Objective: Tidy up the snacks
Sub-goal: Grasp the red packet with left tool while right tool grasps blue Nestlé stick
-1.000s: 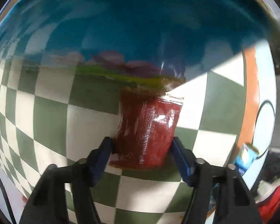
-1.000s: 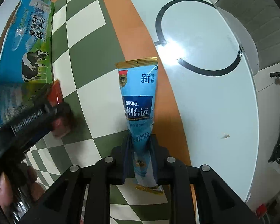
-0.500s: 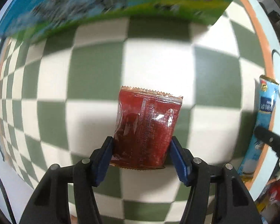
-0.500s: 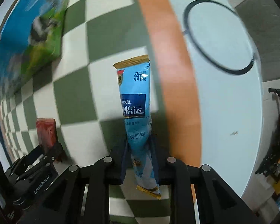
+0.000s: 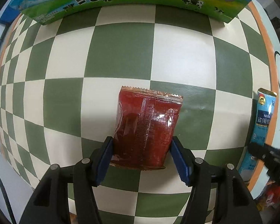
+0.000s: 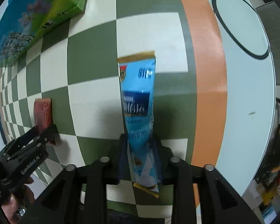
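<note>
The red sachet, light and limp, was clamped at its lower edges by the left gripper, pointed straight down over the checkered table. The right gripper jaws had just been opening around the slippery blue milk-powder stick, steeply downward.

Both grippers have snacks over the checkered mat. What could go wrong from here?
1. The right gripper has just been opening its jaws around the blue stick packet; it may drop crooked, onto the orange strip.
2. The left gripper pinches the red packet only by its lower side edges; it could buckle or slip.
</note>
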Demonstrator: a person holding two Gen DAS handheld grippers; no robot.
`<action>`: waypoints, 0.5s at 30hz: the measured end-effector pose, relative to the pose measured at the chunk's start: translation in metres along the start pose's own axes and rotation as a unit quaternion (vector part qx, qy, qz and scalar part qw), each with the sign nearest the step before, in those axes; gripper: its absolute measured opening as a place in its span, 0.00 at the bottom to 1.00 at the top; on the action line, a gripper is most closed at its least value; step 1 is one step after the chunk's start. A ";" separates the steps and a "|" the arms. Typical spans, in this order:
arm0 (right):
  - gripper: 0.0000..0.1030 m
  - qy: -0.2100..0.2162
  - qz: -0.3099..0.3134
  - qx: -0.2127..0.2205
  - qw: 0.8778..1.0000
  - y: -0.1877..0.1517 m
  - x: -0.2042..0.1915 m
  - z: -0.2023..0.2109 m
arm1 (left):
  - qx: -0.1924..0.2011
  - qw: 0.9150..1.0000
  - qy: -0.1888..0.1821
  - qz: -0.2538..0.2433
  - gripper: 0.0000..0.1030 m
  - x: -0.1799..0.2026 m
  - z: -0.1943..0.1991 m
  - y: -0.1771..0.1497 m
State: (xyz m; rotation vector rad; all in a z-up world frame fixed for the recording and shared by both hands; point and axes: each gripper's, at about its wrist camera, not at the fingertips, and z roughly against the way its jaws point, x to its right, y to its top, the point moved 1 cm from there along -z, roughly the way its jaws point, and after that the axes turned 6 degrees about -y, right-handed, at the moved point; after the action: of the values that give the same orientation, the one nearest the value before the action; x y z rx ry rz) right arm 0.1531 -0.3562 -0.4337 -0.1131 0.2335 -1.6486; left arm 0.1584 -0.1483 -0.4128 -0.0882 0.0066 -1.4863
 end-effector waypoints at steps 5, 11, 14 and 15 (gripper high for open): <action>0.41 -0.007 0.002 -0.001 1.000 -0.026 -0.013 -0.006 | -0.001 1.000 -0.003 0.000 0.59 -0.025 0.005 0.007; 0.33 -0.020 -0.007 0.022 1.000 -0.035 -0.018 -0.004 | -0.001 1.000 0.000 -0.007 0.56 -0.023 0.007 0.005; 0.23 -0.025 -0.006 0.029 0.999 -0.036 -0.015 0.002 | -0.004 1.000 0.007 -0.014 0.56 -0.014 0.013 0.009; 0.22 -0.026 -0.005 0.029 0.999 -0.036 -0.016 0.003 | -0.005 1.000 0.009 -0.016 0.56 -0.014 0.013 0.008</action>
State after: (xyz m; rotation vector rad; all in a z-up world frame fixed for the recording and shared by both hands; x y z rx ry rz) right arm 0.1205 -0.3379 -0.4224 -0.1126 0.1450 -1.6591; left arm 0.1660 -0.1332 -0.4013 -0.0841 0.0266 -1.5186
